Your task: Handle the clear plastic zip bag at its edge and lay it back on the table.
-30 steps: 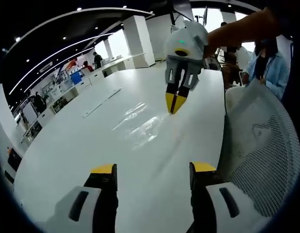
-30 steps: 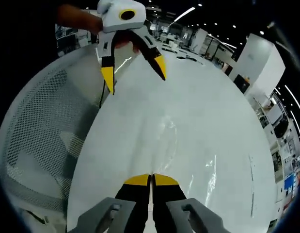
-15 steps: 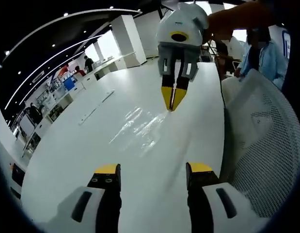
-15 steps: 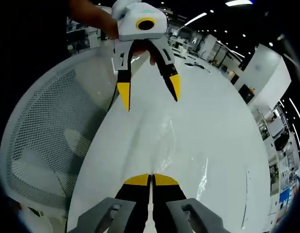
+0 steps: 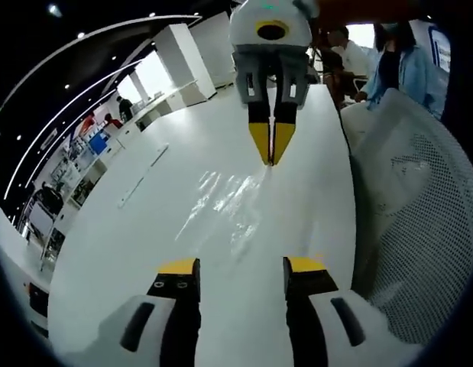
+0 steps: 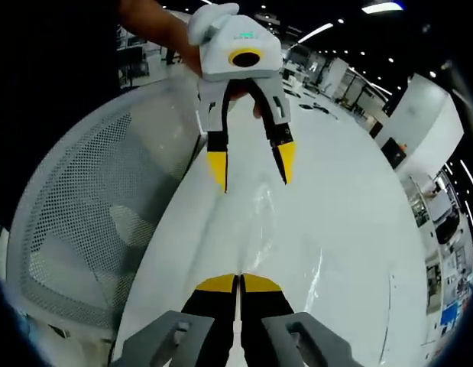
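in the left gripper view, my left gripper (image 5: pixel 242 269) rises from the bottom centre with its yellow-tipped jaws set well apart over the glossy white table (image 5: pixel 106 252), holding nothing. the clear plastic zip bag (image 5: pixel 225 202) lies flat on the table in the middle of the frame, showing mostly as wrinkled glare. the right gripper (image 5: pixel 271 145) comes down from the upper centre, its yellow tips pressed together right at the bag's far edge; i cannot tell if plastic is caught between them. a white mesh-backed chair (image 5: pixel 419 222) takes up the right side, and people stand at the upper right.

in the right gripper view, my right gripper (image 6: pixel 239 284) sits at the bottom centre, jaws together, with the bag (image 6: pixel 286 252) spreading across the table (image 6: pixel 358 214) just above the tips. the left gripper (image 6: pixel 251 164) hangs in the upper centre, held by a hand (image 6: pixel 156 27), jaws apart above the bag. the mesh chair (image 6: pixel 83 222) occupies the left side.
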A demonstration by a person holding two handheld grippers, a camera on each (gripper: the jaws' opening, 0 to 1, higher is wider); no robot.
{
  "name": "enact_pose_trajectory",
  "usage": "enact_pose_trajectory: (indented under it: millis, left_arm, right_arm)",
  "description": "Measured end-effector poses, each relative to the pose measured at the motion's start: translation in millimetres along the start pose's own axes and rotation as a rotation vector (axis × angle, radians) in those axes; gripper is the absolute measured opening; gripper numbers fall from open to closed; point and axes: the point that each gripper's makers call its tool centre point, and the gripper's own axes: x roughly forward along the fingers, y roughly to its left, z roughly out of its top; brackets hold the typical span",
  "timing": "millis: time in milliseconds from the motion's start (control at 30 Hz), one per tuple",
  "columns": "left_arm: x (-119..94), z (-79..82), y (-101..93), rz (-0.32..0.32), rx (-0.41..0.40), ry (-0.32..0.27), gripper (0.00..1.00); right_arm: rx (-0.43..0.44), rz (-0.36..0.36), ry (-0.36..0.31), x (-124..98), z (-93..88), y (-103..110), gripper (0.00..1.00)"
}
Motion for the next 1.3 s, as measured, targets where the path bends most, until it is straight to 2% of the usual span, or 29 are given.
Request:
enact_pose_trajectory:
  millis: [133, 267, 500, 733, 833, 933, 1100, 1300]
  left_arm:
    - [0, 1.8, -1.8, -0.010, 0.029, 0.000, 0.26]
    - [1, 0.1, -3.4, -0.019, 0.061, 0.012, 0.20]
    - [1, -1.1, -8.4, -0.046, 0.067, 0.022, 0.06]
    - [2, 0.9, -14.0, -0.076, 0.066, 0.015, 0.00]
    - [3, 1.2, -16.8, -0.091, 0.078, 0.020, 0.00]
    - [3, 2.0, -18.0, -0.102, 0.080, 0.015, 0.00]
    - [6, 4.1, -21.1, -0.127, 0.061, 0.005, 0.00]
    - [7, 11.0, -23.1, -0.138, 0.052, -0.002, 0.00]
  right_arm:
    - [0.006, 0.001, -0.010, -2, 3.3, 0, 0.00]
    - [0.018, 0.000, -0.018, -4, 4.8, -1, 0.00]
    - [0.042, -0.004, -0.024, -8, 4.3, -2, 0.00]
    - [0.089, -0.009, -0.026, -11, 2.5, -2, 0.00]
    - [0.126, -0.007, -0.033, -11, 2.2, -1, 0.00]
    - [0.128, -0.010, -0.033, -11, 2.2, -1, 0.01]
    - [0.178, -0.008, -0.060, -8, 9.7, 0, 0.07]
    - [0.179, -0.011, -0.088, 0, 22.8, -3, 0.08]
